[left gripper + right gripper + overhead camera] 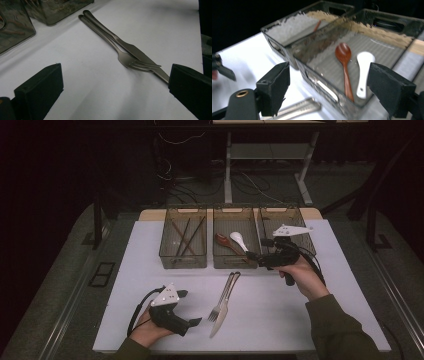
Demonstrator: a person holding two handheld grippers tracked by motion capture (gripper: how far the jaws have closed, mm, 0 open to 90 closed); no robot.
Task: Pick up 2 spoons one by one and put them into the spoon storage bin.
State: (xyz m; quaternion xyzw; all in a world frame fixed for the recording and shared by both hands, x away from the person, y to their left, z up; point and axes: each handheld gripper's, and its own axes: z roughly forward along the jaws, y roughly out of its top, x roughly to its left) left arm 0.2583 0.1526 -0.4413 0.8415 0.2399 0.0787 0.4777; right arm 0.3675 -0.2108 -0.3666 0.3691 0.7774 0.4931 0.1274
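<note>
A metal fork (216,312) and knife (220,321) lie side by side at the middle of the white table (310,320), handles pointing to the bins. My left gripper (190,307) rests low at the front left, open, its jaws facing the fork (125,58) and knife (136,51) with nothing between them. My right gripper (257,249) hovers open at the front edge of the middle bin (234,264). Its view looks down on a wooden spoon (344,62) and a white spoon (363,67) lying inside that bin (322,82).
Three clear bins stand in a row at the back. The left bin (183,262) holds dark chopsticks (187,237). The right bin (280,212) is partly hidden behind my right gripper. The cutlery handles (299,108) end just short of the middle bin.
</note>
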